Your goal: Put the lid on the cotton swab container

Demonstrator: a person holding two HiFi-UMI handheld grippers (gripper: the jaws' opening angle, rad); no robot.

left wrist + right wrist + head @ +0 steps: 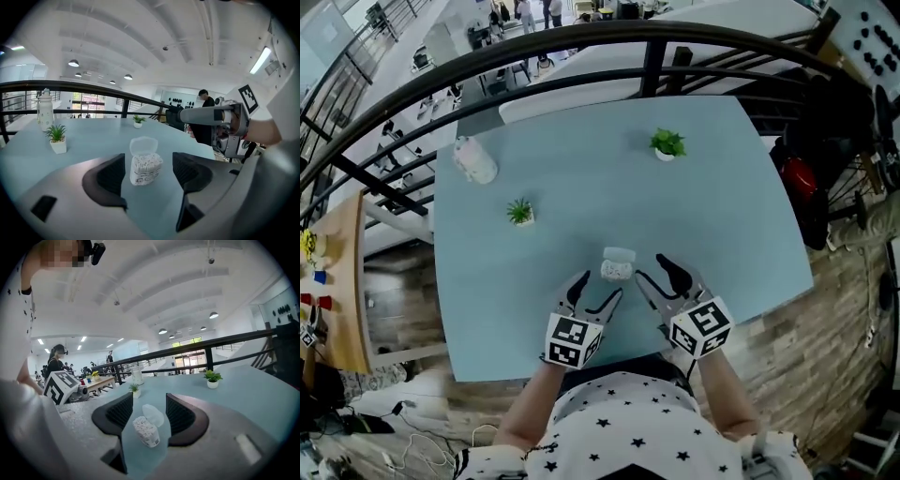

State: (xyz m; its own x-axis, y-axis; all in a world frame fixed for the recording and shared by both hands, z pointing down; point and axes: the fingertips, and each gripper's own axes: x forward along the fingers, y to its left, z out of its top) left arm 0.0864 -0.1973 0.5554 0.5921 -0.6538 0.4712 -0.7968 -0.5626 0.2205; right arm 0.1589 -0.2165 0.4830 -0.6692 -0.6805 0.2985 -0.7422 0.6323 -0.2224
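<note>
The cotton swab container [617, 270] is a small clear tub full of white swabs, standing on the pale blue table [722, 187] near its front edge. Its clear lid [619, 253] is hinged up at the back. In the left gripper view the container [145, 169] stands just ahead between the jaws, with gaps on both sides and its lid [143, 145] upright. My left gripper [598, 289] is open just below and left of the tub. My right gripper [654, 272] is open just to its right. The right gripper view shows the container [146, 431] and lid [153, 415] ahead, untouched.
Two small potted plants stand on the table, one at mid left [520, 213] and one at the back [667, 144]. A white bottle [474, 159] stands at the back left corner. A dark curved railing [581, 47] runs behind the table.
</note>
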